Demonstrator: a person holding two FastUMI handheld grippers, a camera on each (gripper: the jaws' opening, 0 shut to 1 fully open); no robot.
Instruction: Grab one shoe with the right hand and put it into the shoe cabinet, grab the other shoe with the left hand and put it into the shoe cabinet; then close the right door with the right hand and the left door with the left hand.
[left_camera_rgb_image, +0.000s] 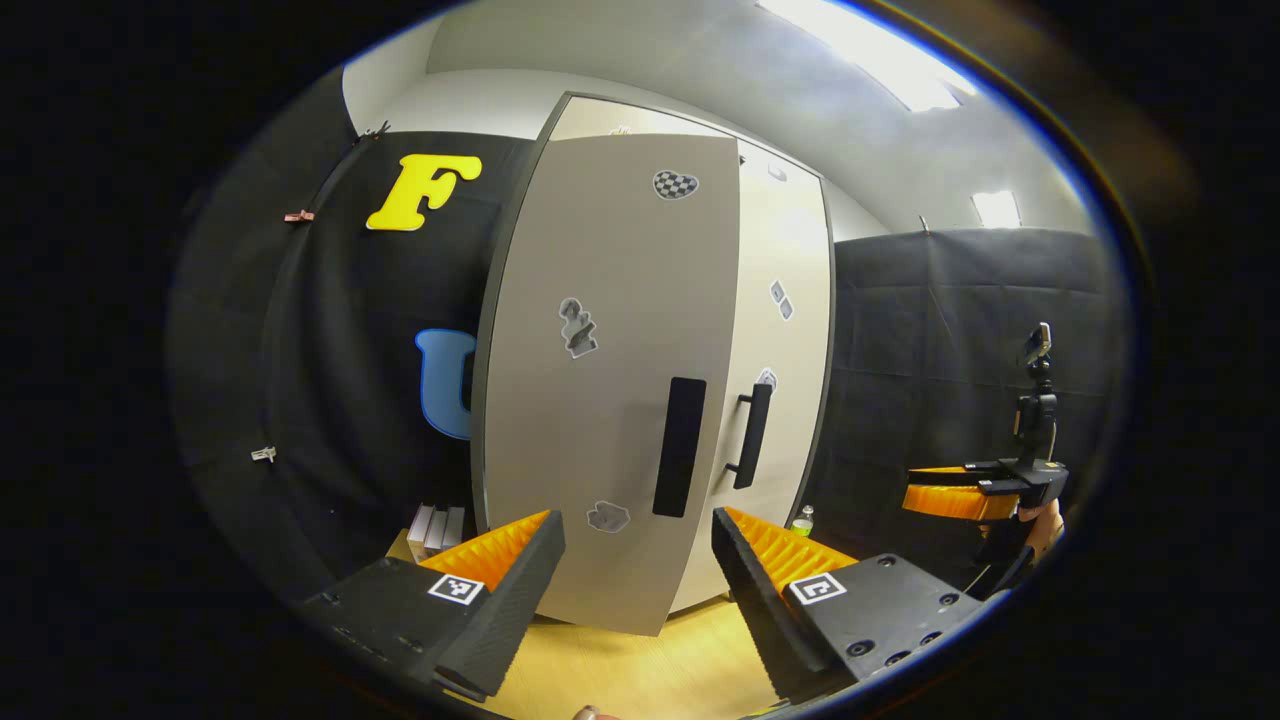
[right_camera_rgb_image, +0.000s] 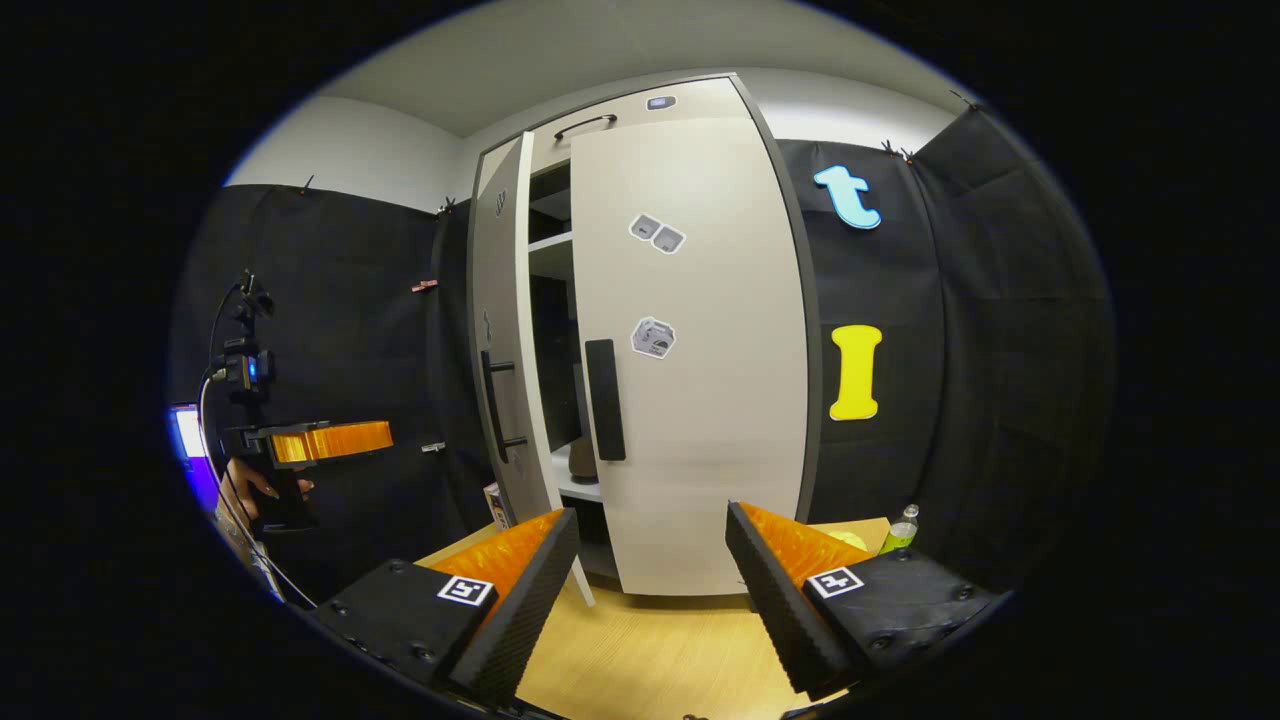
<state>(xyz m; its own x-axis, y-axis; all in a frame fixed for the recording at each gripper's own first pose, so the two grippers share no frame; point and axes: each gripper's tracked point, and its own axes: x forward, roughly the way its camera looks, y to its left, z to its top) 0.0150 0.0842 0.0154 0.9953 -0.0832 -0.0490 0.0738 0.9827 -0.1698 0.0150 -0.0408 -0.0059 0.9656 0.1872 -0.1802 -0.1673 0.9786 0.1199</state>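
The tall beige shoe cabinet (right_camera_rgb_image: 640, 100) stands ahead. In the right gripper view its right door (right_camera_rgb_image: 700, 400) looks flat against the front. The left door (right_camera_rgb_image: 498, 330) stands ajar, showing shelves (right_camera_rgb_image: 550, 242) and a brownish thing (right_camera_rgb_image: 580, 460), perhaps a shoe, low inside. In the left gripper view the left door (left_camera_rgb_image: 600, 380) swings out toward me, its black handle (left_camera_rgb_image: 680, 445) just above my open, empty left gripper (left_camera_rgb_image: 638, 525). My right gripper (right_camera_rgb_image: 650, 518) is open and empty, a short way from the cabinet. Each gripper shows off to the side in the other's view, right (left_camera_rgb_image: 985, 495) and left (right_camera_rgb_image: 320, 440).
A green bottle (right_camera_rgb_image: 903, 527) stands on the wooden floor (right_camera_rgb_image: 650, 650) right of the cabinet. White boxes (left_camera_rgb_image: 435, 527) lie at its left foot. Black cloth walls close in on both sides. A hand (right_camera_rgb_image: 245, 485) holds the left gripper.
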